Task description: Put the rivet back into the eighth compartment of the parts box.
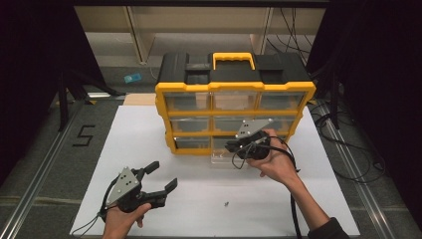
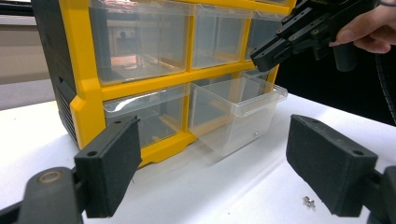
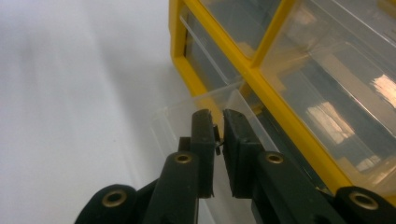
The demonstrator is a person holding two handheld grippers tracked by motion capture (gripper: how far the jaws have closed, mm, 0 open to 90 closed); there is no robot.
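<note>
A yellow and black drawer organizer [image 1: 185, 87] stands on the white board. Its bottom middle clear drawer [image 1: 218, 160] is pulled out toward me. A person's hand holds my right gripper [image 1: 230, 147] just above that open drawer [image 3: 175, 116], jaws shut on a small dark screw [image 3: 217, 139] pinched between the pads. My left gripper [image 1: 163, 175] rests low at the front left of the board, jaws wide open with nothing between them. In the left gripper view the drawer [image 2: 243, 105] holds one tiny screw [image 2: 255, 134], and my right gripper [image 2: 262, 54] hovers over its rim.
A loose screw [image 1: 226, 203] lies on the white board [image 1: 149, 134] near its front edge, also seen as a screw [image 2: 308, 201] by my left gripper's right jaw. Cables trail on the floor at the right. The other drawers [image 2: 140, 42] are pushed in.
</note>
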